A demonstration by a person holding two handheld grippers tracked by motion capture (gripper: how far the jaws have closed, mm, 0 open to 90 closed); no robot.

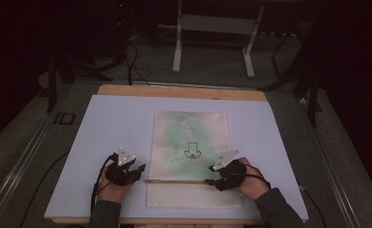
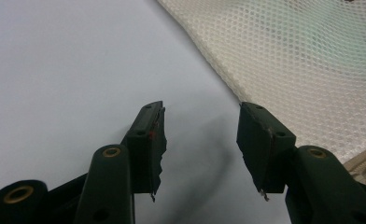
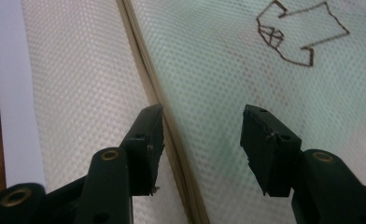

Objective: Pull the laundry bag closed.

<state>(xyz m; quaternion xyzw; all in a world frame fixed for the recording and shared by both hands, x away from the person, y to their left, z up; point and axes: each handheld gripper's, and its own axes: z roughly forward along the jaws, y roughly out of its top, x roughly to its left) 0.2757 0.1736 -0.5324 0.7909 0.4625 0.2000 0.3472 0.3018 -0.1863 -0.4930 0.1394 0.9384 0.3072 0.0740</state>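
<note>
A cream mesh bag (image 1: 192,156) lies flat on the white sheet, with something green inside and a dark outline drawing (image 1: 191,151) on its middle. A tan seam (image 1: 174,181) crosses its near part. My left gripper (image 1: 142,169) is open just left of the bag, over bare sheet; in the left gripper view (image 2: 200,116) the mesh bag (image 2: 302,60) lies to the right of the jaws. My right gripper (image 1: 208,181) is open over the bag's right side. In the right gripper view (image 3: 202,116) its jaws straddle the mesh beside the seam (image 3: 146,70), nothing held.
The white sheet (image 1: 108,128) covers a wooden board (image 1: 174,91) whose far edge shows. A white metal stand (image 1: 212,28) and cables lie on the dark floor behind. Bare sheet lies left and right of the bag.
</note>
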